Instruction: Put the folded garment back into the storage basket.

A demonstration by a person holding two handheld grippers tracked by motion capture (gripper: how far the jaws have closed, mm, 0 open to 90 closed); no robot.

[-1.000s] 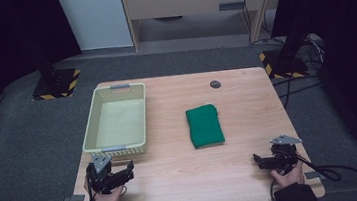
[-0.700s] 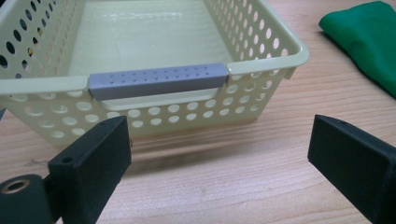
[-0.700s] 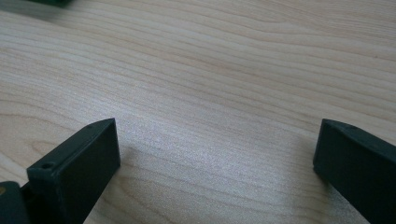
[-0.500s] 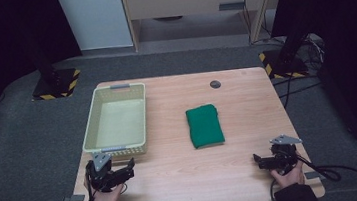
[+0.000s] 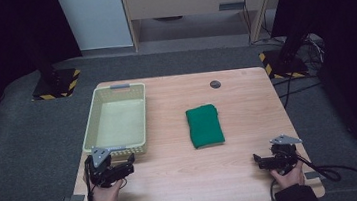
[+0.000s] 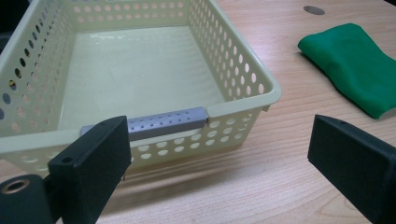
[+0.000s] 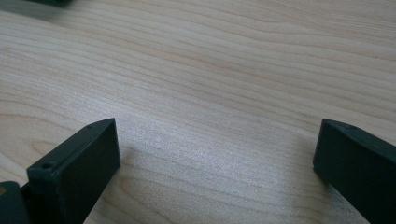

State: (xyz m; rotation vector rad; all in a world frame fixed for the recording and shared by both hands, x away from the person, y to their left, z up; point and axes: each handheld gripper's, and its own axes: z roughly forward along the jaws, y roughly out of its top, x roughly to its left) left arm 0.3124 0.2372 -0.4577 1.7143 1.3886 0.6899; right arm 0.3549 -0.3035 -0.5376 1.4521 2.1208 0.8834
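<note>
A folded green cloth (image 5: pixel 205 125) lies near the middle of the wooden table (image 5: pixel 175 181); it also appears at the upper right in the left gripper view (image 6: pixel 355 65). A pale yellow perforated basket (image 5: pixel 116 121) stands on the table's left half, empty, with a grey handle on its near rim (image 6: pixel 166 122). My left gripper (image 5: pixel 125 167) rests at the front left, just below the basket, open with nothing between its jaws (image 6: pixel 219 163). My right gripper (image 5: pixel 259 161) rests at the front right, open over bare wood (image 7: pixel 217 163).
A small dark round disc (image 5: pixel 215 84) sits near the table's far edge. Beyond the table are grey floor, two stand bases with yellow-black stripes (image 5: pixel 57 85), and a cable (image 5: pixel 345 171) trailing from the right gripper.
</note>
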